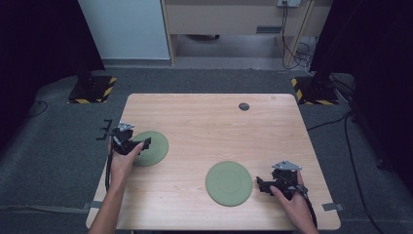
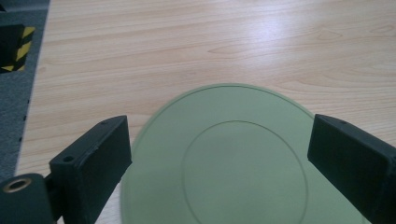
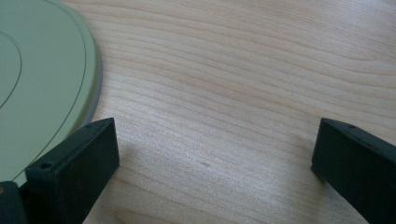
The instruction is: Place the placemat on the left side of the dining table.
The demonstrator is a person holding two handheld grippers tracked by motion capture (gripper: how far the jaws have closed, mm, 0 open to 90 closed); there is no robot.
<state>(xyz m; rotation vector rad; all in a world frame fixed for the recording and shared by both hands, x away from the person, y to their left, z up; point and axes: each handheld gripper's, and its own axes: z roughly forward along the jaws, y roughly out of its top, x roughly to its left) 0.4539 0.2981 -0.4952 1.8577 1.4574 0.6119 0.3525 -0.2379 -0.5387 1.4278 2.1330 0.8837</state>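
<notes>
A: Pale wood-grain tabletop (image 1: 204, 126) on dark grey carpet; black stands with yellow-black hazard bases at the far corners. Nearest items?

B: Right gripper (image 1: 261, 184), near the front right edge, held in the person's right hand (image 1: 292, 197). Jaws spread wide, nothing between them but bare wood. Just left of it lies a flat round sage-green plate with a raised centre ring (image 1: 228, 183); in the right gripper view its rim (image 3: 91, 70) passes close beside one jaw, contact not certain.

A: Farther back?

B: Left gripper (image 1: 144, 143), in the left hand (image 1: 122, 158), at the left side. Jaws wide apart, gripping nothing. They hang over the near edge of a second sage-green round plate (image 1: 152, 148), lying flat on the wood (image 2: 224, 154).

A: Beyond that?

B: Small dark round disc (image 1: 244, 106) near the far edge, well apart from both plates.
</notes>
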